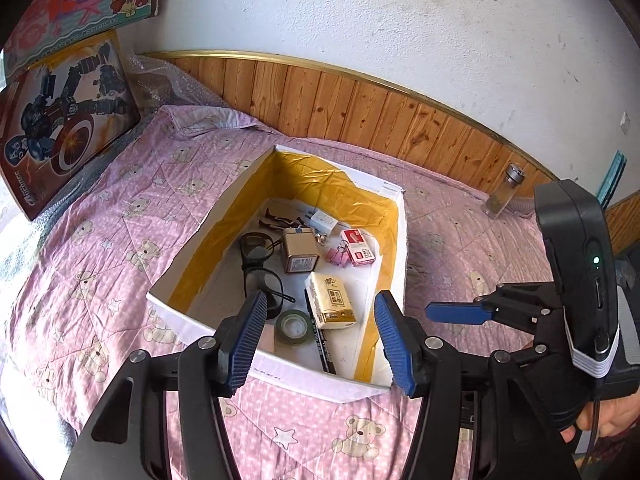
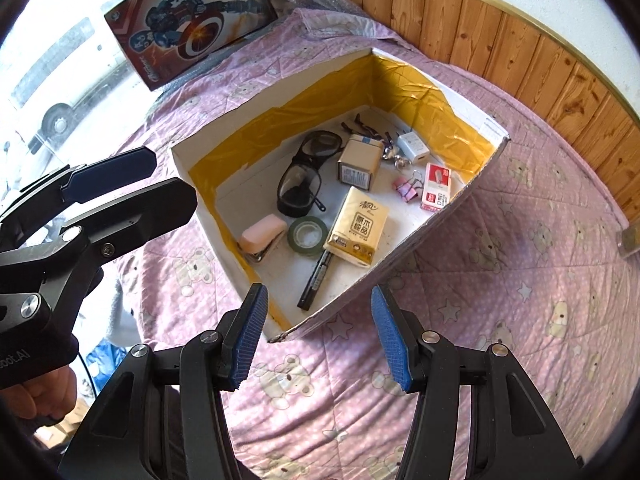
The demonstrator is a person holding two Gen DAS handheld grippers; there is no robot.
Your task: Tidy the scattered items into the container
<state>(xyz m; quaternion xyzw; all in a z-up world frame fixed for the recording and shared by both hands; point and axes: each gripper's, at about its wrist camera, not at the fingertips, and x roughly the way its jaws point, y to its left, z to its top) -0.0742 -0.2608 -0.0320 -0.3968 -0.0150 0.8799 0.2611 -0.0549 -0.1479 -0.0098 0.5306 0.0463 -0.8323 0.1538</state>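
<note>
Blue-padded, our left gripper (image 1: 322, 338) hangs with jaws wide apart and empty over the near edge of the white box (image 1: 200, 322); our right gripper (image 2: 316, 338) is likewise spread and empty above the box's near corner. Inside the box lie glasses (image 2: 300, 186), a tape roll (image 2: 307, 236), a tissue pack (image 2: 356, 226), a black pen (image 2: 316, 280), a gold tin (image 2: 358, 164), pink clips (image 2: 406, 190) and a staple box (image 2: 436, 188). Only the right view shows the pink stapler (image 2: 262, 236) by the left wall. Only the left view shows a glass jar (image 1: 502, 192) at the quilt's (image 1: 120, 216) far edge.
</note>
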